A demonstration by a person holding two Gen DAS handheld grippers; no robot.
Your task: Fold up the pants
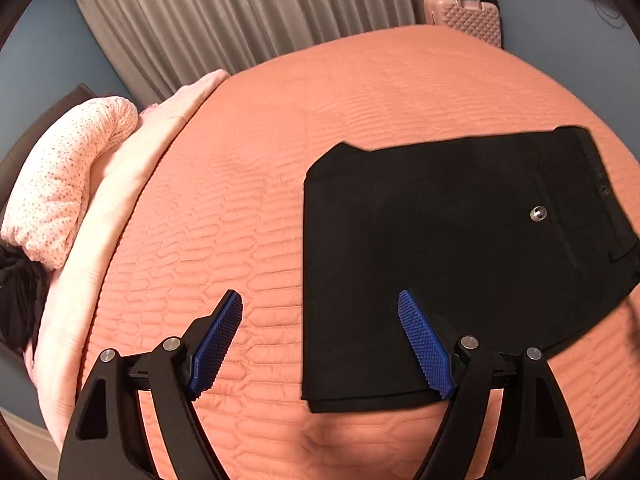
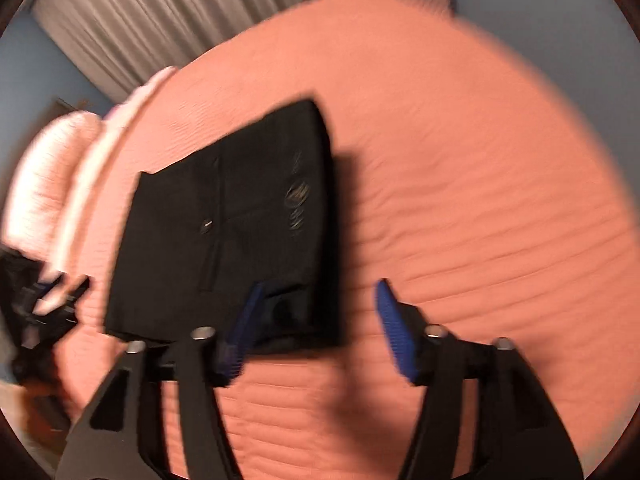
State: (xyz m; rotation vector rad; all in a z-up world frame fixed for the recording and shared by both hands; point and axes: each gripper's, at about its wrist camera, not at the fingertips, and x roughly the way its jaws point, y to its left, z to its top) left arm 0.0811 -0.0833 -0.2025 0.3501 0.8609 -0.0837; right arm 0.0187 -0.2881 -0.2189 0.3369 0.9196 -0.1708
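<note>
The black pants (image 1: pixel 452 256) lie folded into a compact rectangle on the salmon quilted bedspread (image 1: pixel 240 208), waistband and a metal button toward the right. My left gripper (image 1: pixel 320 308) is open and empty, hovering above the pants' near left corner. In the blurred right wrist view the folded pants (image 2: pixel 224 232) lie left of centre. My right gripper (image 2: pixel 318 300) is open and empty, above the pants' near right corner. The left gripper (image 2: pixel 48 304) shows at that view's left edge.
Pink pillows (image 1: pixel 68 184) and a folded-back pale sheet lie at the bed's left end. Grey curtains (image 1: pixel 240 12) hang behind. A pink suitcase (image 1: pixel 464 16) stands past the far edge. A dark garment (image 1: pixel 16 280) lies at far left.
</note>
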